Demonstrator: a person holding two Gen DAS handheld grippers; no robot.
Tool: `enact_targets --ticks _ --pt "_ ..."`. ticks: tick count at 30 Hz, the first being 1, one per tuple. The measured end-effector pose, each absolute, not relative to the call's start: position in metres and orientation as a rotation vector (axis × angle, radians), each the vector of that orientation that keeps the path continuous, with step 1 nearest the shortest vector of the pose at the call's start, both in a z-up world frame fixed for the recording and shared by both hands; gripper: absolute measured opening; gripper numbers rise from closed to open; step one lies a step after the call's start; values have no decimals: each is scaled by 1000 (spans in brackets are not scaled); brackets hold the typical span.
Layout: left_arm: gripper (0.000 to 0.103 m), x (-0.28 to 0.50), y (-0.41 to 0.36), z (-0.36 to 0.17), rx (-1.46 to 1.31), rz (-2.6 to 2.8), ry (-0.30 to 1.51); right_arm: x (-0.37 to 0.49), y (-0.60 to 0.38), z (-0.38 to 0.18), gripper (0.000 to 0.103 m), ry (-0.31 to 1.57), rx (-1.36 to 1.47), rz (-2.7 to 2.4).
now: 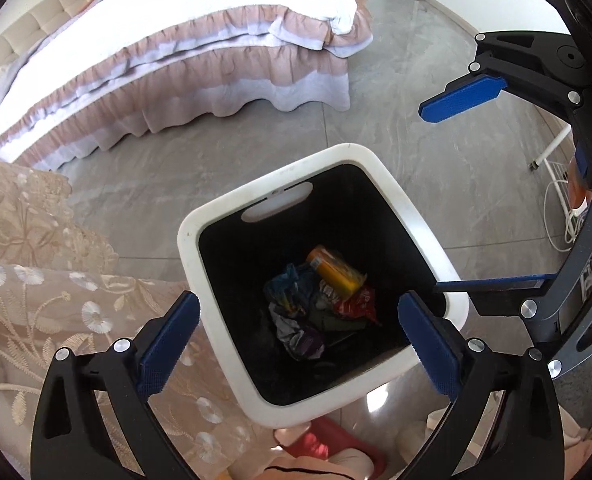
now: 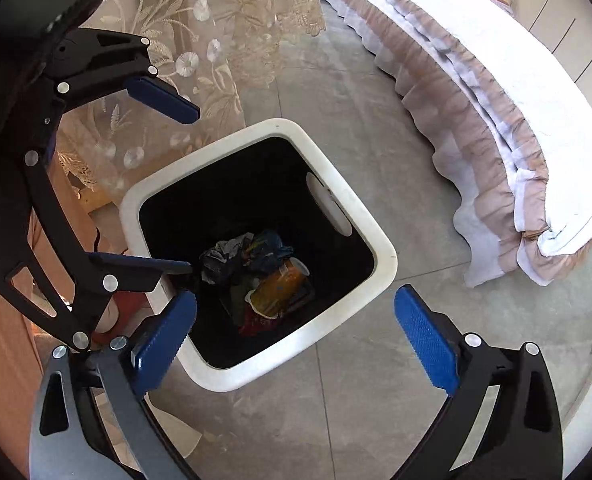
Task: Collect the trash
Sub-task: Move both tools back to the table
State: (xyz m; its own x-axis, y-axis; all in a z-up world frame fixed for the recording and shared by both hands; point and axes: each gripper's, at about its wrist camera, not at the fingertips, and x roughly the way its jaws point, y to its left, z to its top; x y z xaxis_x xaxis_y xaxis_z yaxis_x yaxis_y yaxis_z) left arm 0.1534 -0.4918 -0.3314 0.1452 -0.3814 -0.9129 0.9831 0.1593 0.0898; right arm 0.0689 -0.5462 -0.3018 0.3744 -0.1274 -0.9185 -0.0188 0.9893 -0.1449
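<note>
A white bin with a black inside (image 1: 380, 176) (image 2: 376, 240) stands on the grey floor. At its bottom lies trash: a yellow-orange cup (image 1: 336, 270) (image 2: 277, 288), a red wrapper (image 1: 358, 302), a blue wrapper (image 1: 287, 286) (image 2: 267, 250) and crumpled grey wrappers (image 1: 296, 332) (image 2: 221, 258). My left gripper (image 1: 298, 318) (image 2: 175, 190) is open and empty above the bin's near rim. My right gripper (image 2: 296, 316) (image 1: 432, 196) is open and empty above the bin's other side.
A bed with a white cover and a pink frilled skirt (image 1: 215, 64) (image 2: 496, 128) stands beyond the bin. An embroidered beige cloth (image 1: 35, 280) (image 2: 183, 40) hangs beside the bin. A white wire rack (image 1: 556, 184) stands at the right.
</note>
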Motion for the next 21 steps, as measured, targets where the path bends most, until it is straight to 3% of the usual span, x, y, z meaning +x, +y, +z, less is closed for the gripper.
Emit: enact_targets --ticks 11,21 --pt "98 139 -464 -248 768 -1123 762 49 -536 -231 99 1031 -184 -128" --pt "98 148 -391 -164 584 -946 702 40 -498 -149 99 812 -187 -121"
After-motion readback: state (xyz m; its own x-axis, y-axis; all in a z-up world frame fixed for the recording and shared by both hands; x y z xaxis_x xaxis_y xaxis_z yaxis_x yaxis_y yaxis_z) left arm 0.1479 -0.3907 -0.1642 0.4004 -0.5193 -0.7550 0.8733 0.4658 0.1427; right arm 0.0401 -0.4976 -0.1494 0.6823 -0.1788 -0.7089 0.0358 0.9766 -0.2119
